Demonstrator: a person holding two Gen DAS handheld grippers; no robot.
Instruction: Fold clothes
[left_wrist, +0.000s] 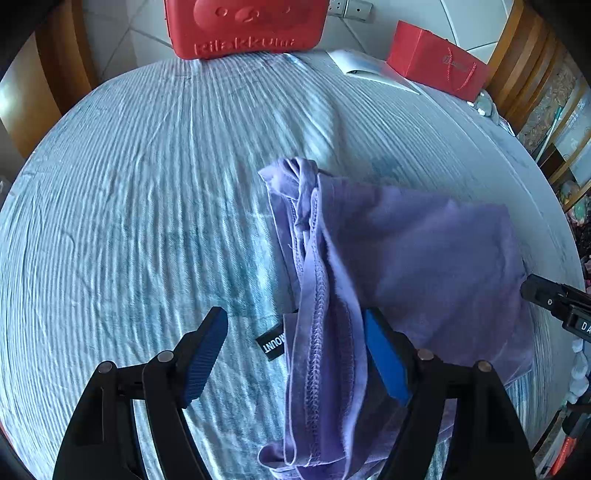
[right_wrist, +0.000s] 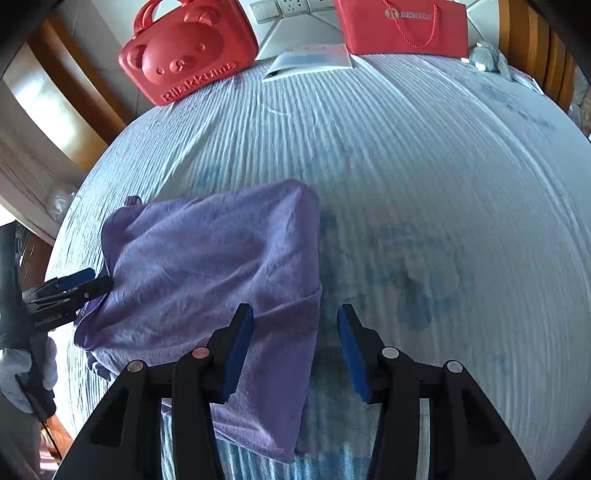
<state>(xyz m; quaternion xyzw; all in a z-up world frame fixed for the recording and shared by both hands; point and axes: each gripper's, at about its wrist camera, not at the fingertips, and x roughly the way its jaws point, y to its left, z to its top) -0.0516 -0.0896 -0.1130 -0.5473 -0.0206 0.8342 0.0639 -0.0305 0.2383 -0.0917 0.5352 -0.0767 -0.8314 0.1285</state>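
Meanwhile, the crumpled lilac cotton garment (left_wrist: 388, 258) lies on the pale blue striped bedsheet (left_wrist: 147, 184), its stitched hem running lengthwise between the released left claw (left_wrist: 295, 350), while the right claw (right_wrist: 295, 350), likewise spread, hovers over its folded right edge.

I count one purple garment (right_wrist: 207, 266), one red bear case (right_wrist: 181, 55), one red paper bag (right_wrist: 402, 27), one white envelope (right_wrist: 310, 61), one grey plush toy (right_wrist: 487, 55), two grippers: left gripper (left_wrist: 295, 350), right gripper (right_wrist: 295, 347).

Open bedsheet (right_wrist: 424, 177) ahead; red case (right_wrist: 184, 55) blocks far edge.
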